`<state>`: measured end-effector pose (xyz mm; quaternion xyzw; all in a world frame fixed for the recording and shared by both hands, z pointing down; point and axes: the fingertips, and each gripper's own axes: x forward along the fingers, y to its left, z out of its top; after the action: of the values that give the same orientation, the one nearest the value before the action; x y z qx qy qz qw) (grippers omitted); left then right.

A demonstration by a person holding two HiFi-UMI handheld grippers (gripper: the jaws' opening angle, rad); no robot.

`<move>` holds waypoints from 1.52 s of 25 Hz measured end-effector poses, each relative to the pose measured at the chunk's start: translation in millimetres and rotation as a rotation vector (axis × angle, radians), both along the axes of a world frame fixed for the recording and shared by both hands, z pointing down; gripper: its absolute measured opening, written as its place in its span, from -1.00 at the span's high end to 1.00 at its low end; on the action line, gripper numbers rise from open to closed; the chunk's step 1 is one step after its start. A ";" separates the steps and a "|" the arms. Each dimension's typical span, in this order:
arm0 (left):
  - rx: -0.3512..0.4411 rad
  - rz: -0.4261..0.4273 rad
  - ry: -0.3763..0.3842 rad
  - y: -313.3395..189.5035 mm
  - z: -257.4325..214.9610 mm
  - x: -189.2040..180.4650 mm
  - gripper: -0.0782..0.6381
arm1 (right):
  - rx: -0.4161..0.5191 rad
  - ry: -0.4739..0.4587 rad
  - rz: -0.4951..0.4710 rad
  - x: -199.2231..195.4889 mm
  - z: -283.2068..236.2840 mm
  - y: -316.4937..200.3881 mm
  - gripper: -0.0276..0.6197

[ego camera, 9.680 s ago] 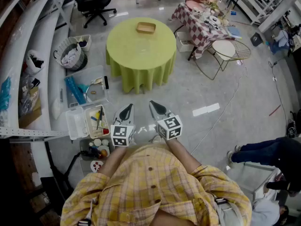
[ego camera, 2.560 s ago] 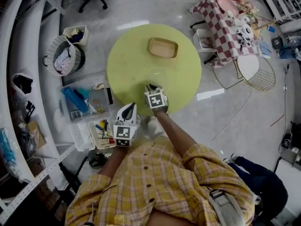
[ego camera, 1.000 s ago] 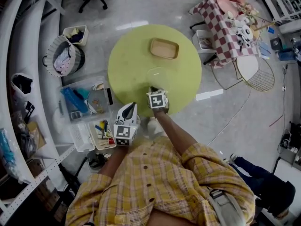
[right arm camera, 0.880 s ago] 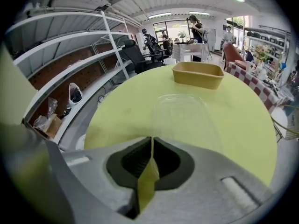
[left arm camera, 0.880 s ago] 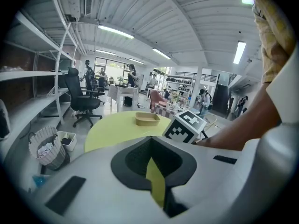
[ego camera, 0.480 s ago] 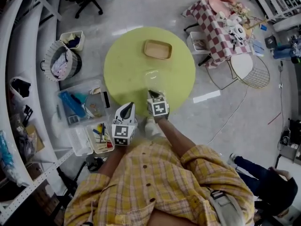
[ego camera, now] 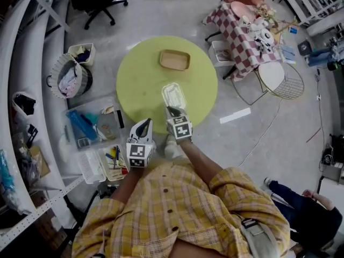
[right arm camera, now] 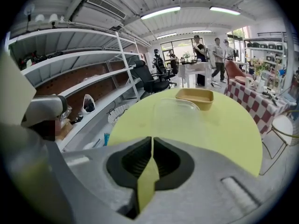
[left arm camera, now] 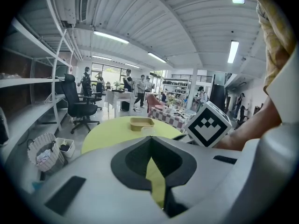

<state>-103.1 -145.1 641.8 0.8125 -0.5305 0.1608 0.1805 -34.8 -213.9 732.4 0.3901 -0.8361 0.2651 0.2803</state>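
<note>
A round table with a yellow-green cloth [ego camera: 145, 79] carries a tan tray [ego camera: 174, 59] at its far side and a clear plastic container [ego camera: 173, 95] nearer me. My right gripper [ego camera: 174, 112] hovers over the table's near edge, just short of the clear container [right arm camera: 175, 112]; its jaws are shut with nothing between them [right arm camera: 152, 140]. The tan tray [right arm camera: 195, 98] lies beyond the container. My left gripper [ego camera: 144, 126] hangs off the table's near-left side, shut and empty [left arm camera: 150, 140], and sees the tan tray [left arm camera: 141, 123] and the right gripper's marker cube [left arm camera: 209, 125].
White shelving [ego camera: 21, 63] runs along the left. A laundry basket [ego camera: 72, 75] and plastic bins of tools [ego camera: 97, 123] sit on the floor left of the table. A checkered table [ego camera: 244, 31] and a wire chair [ego camera: 282, 77] stand to the right. People walk far off.
My right gripper has drawn back and up from the clear container toward the table's near edge, so the table looks smaller. The left gripper has hardly moved. Both stay shut.
</note>
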 end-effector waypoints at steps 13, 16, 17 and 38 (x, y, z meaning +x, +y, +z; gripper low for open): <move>0.052 0.020 0.004 8.5 -24.7 9.8 0.76 | 0.086 -0.087 -0.002 6.1 -49.7 19.1 0.89; 0.056 0.030 0.009 10.4 -29.0 15.5 0.76 | 0.108 -0.098 -0.005 9.3 -61.1 23.6 0.89; 0.059 0.033 0.010 11.5 -29.7 17.0 0.76 | 0.116 -0.103 -0.005 10.4 -65.0 25.7 0.89; 0.121 0.057 0.008 15.3 -50.2 26.5 0.76 | 0.244 -0.189 -0.015 24.1 -123.2 52.9 0.89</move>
<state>-76.5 -129.8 591.6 0.8374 -0.5149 0.1305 0.1286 -10.7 -161.0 609.2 0.3885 -0.8875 0.1950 0.1529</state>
